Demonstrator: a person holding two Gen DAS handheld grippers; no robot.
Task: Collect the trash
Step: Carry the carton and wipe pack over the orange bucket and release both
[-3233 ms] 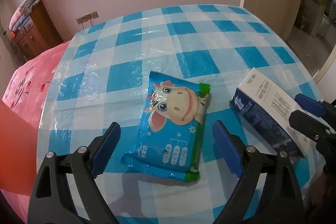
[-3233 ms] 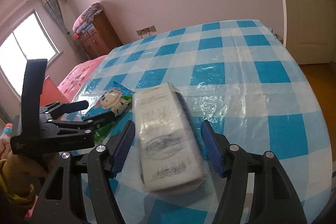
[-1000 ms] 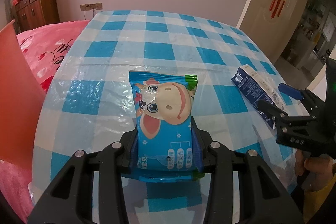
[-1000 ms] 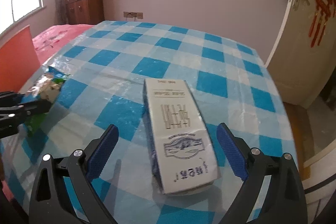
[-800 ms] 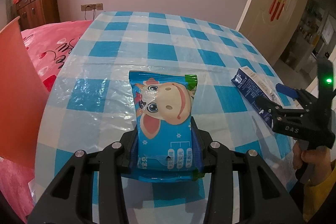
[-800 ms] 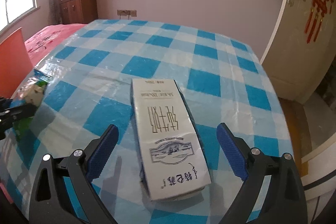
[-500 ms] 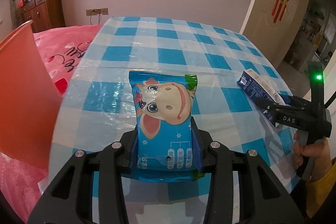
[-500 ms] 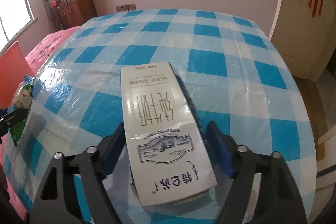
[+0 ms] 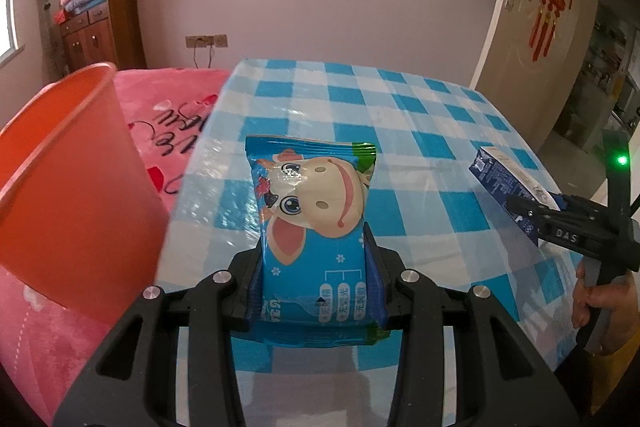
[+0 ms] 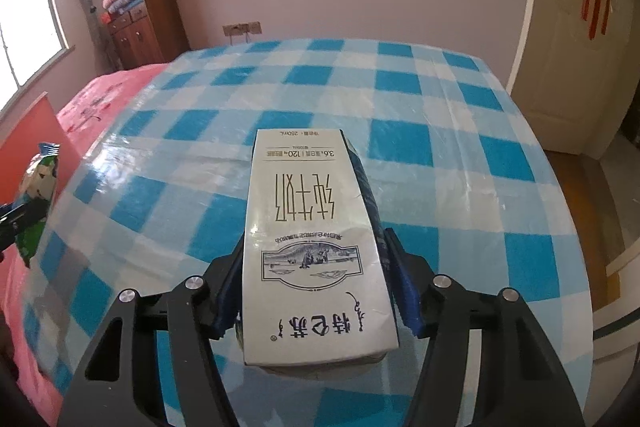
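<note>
- My left gripper (image 9: 314, 287) is clamped on the blue plastic snack packet with a cartoon cow face (image 9: 314, 223); both blue pads press the packet's sides near its lower end, and the rest sticks out forward past the fingertips.
- The packet hangs above the near edge of the table with the blue-and-white checked plastic cloth (image 9: 400, 115), its shadow falling on the cloth under it.
- The orange plastic bin (image 9: 68, 187) stands off the left edge of that table, against the pink bedspread (image 9: 176, 99), its rim open and tilted in the left wrist view.
- My right gripper (image 10: 316, 283) is closed on the white rectangular milk carton with dark blue sides (image 10: 314, 231), pads squeezing its long sides near the close end.
- The carton lies lengthwise along the fingers, printed face up, over the near right part of the table; whether it touches the cloth I cannot tell.
- From the left wrist camera the carton shows at the table's right edge, gripped.
</note>
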